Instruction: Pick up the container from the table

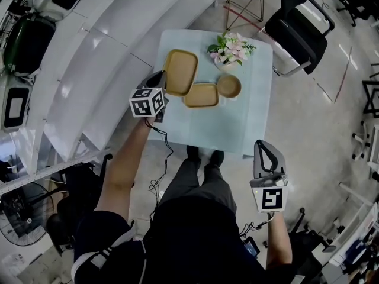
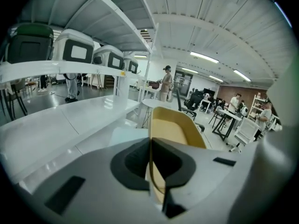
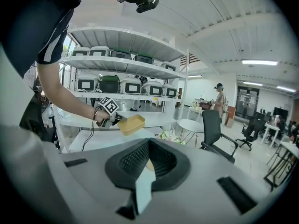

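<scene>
– Where was the tan rectangular plastic container point(image 1: 180, 71)?

– Off the table, up in the air by the far left corner of the pale blue square table point(image 1: 254, 114). It hung open side up and a little tilted.

– What had hold of it?

– The left gripper point(image 1: 161, 78). Its jaws were clamped tight on the thin near rim, which ran straight down between the dark pads, with the rest of the container stretching away beyond them.

– And the other one?

– The right gripper point(image 1: 260, 144) hung low beside the table's near right corner, well apart from the container. Its jaws were pressed together with nothing between them.

– Anything left on the table?

– A second tan rectangular dish point(image 1: 201, 95), just beside the lifted one, then a round tan bowl point(image 1: 228, 86) to its right, and a posy of pink and white flowers point(image 1: 231, 49) behind that. White shelves point(image 1: 89, 70) ran along the left, and a black office chair point(image 1: 296, 28) stood past the far right corner.
</scene>
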Motion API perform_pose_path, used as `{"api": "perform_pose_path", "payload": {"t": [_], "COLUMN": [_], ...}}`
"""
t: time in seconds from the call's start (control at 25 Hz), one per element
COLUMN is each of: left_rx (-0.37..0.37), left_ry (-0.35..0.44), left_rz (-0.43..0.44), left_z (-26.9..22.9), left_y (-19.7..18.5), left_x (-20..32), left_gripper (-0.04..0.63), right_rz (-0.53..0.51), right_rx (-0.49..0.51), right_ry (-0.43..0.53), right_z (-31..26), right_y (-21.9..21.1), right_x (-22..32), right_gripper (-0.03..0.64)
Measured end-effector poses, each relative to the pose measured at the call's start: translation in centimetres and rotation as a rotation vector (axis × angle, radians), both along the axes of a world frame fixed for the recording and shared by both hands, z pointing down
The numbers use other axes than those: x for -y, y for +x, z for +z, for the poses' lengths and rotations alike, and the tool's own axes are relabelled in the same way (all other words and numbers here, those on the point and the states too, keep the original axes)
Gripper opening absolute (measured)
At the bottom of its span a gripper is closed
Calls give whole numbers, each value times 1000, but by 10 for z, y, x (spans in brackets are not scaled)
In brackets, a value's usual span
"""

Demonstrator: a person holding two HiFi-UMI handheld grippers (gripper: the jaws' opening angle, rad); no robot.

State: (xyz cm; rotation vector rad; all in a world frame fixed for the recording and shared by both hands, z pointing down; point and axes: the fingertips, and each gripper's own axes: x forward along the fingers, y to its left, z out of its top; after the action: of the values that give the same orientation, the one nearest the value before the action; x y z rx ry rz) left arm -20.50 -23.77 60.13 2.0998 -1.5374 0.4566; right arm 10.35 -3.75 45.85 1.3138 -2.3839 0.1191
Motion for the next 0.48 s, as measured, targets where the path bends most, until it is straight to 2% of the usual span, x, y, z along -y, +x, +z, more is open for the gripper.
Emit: {"api": "perform_pose_path", "payload": {"t": [0.28,0.48], "left_rx": [-8,-44], "left_ry": [41,79], "left_rz": [7,-11], "left_z": [-31,-59], "left_y": [5,5], "left_x": [-19,-37], "left_gripper": [9,9], "right_rz": [-3,1], "right_rx": [3,15], "right_ry": [1,4], "right_z": [-7,-13], "right_y": [2,4], "right_x": [-6,-8], "right_gripper": [0,0]}}
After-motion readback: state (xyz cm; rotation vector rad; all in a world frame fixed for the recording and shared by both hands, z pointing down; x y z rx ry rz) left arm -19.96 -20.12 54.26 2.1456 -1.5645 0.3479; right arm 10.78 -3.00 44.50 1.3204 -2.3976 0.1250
